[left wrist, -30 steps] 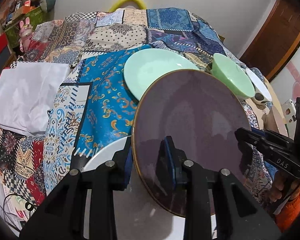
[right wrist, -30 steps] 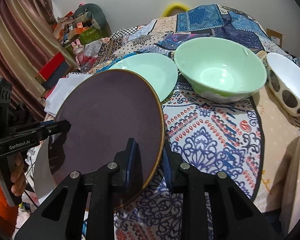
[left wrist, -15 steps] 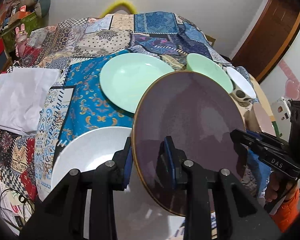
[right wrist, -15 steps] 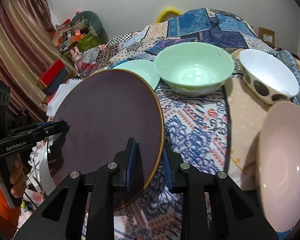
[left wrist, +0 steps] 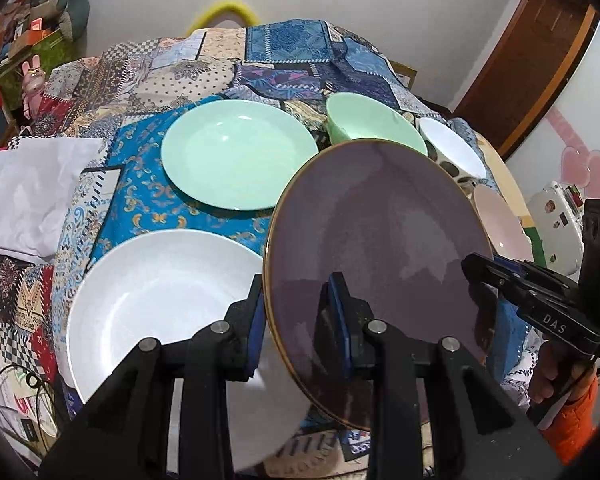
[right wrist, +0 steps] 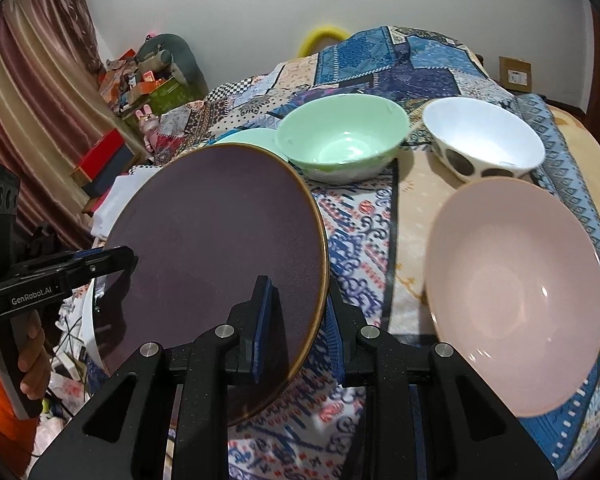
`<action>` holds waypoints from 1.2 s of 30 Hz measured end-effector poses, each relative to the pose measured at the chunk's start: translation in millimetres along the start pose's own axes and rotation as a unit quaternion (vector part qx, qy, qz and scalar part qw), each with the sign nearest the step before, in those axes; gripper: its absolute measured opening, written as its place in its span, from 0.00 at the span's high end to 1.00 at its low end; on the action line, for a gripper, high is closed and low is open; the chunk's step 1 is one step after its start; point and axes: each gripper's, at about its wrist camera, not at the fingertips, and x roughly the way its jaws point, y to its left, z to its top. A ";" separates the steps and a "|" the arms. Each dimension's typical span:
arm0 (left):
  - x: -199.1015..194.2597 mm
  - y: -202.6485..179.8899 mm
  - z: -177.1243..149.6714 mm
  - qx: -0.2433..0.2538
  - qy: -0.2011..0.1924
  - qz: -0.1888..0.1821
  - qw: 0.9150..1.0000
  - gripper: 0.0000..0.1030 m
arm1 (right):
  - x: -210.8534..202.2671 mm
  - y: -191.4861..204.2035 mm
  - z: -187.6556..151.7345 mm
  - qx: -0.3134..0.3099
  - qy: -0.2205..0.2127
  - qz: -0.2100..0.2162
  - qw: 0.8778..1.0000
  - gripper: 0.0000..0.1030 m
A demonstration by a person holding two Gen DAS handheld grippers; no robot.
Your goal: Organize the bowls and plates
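A dark purple plate with a gold rim (left wrist: pixel 380 232) (right wrist: pixel 220 240) hangs tilted above the cloth, held from both sides. My left gripper (left wrist: pixel 300 312) is shut on its left rim, and my right gripper (right wrist: pixel 296 312) is shut on its right rim. Under the purple plate's left side lies a white plate (left wrist: pixel 152 288). Farther back rests a mint plate (left wrist: pixel 236 152). A mint bowl (right wrist: pixel 340 140), a white bowl with dark spots (right wrist: pixel 484 140) and a pink bowl (right wrist: pixel 512 288) stand to the right.
A patchwork cloth (left wrist: pixel 260 60) covers the surface. A folded white cloth (left wrist: pixel 28 192) lies at the left edge, with cables (left wrist: pixel 20 384) below it. Boxes and toys (right wrist: pixel 148 80) crowd the far left corner. A brown door (left wrist: pixel 532 60) stands at the right.
Both grippers have drawn back and risen a little with the purple plate between them. The white plate and the pink bowl have come fully into view. The grip is unchanged.
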 end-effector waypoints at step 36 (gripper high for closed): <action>73.1 -34.5 -18.3 0.009 0.084 -0.017 0.996 0.71 | -0.5 -49.4 -42.7 0.064 0.020 -0.048 0.997 0.77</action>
